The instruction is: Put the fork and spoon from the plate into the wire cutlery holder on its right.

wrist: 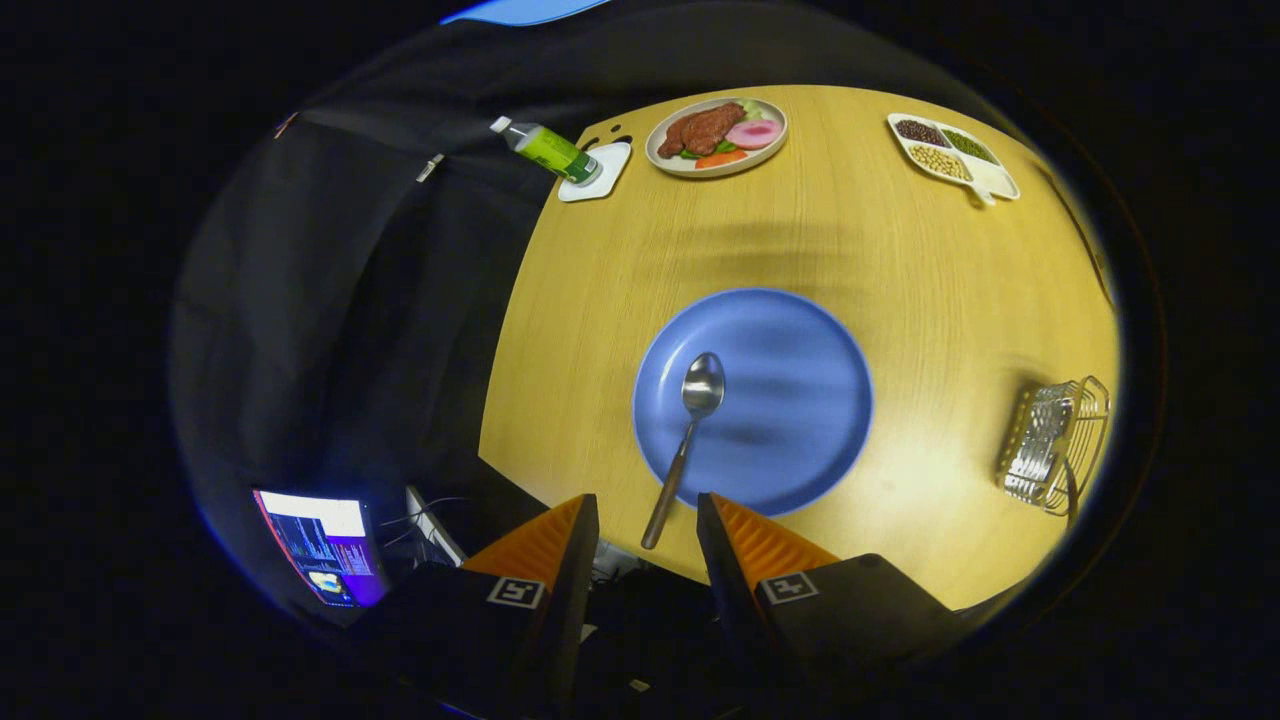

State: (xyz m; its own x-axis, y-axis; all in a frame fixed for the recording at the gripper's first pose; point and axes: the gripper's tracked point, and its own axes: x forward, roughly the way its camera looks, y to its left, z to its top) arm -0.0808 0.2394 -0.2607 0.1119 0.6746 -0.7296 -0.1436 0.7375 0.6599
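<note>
We see our claw (647, 520) released at lower center, the spoon (686, 430) handle between its fingers, bowl on the plate (790, 400).

Round flat plate (790, 400): uniform blue, no pattern, a darker blue line at the rim. Metal spoon (690, 420): silver-grey bowl, duller grey handle. Wooden desk (900, 270): pale yellow-tan with fine straight grain. Wire cutlery holder (1050, 445): bright silver mesh. Plastic bottle (548, 150): green body, white cap, on a plain white square coaster (606, 180). Pale round dish (716, 137): cream rim, holding brown, pink, orange and green food. White divided tray (955, 157): dark brown, green and yellowish beans in separate sections. Screen (322, 545): white, blue and purple areas.
</note>
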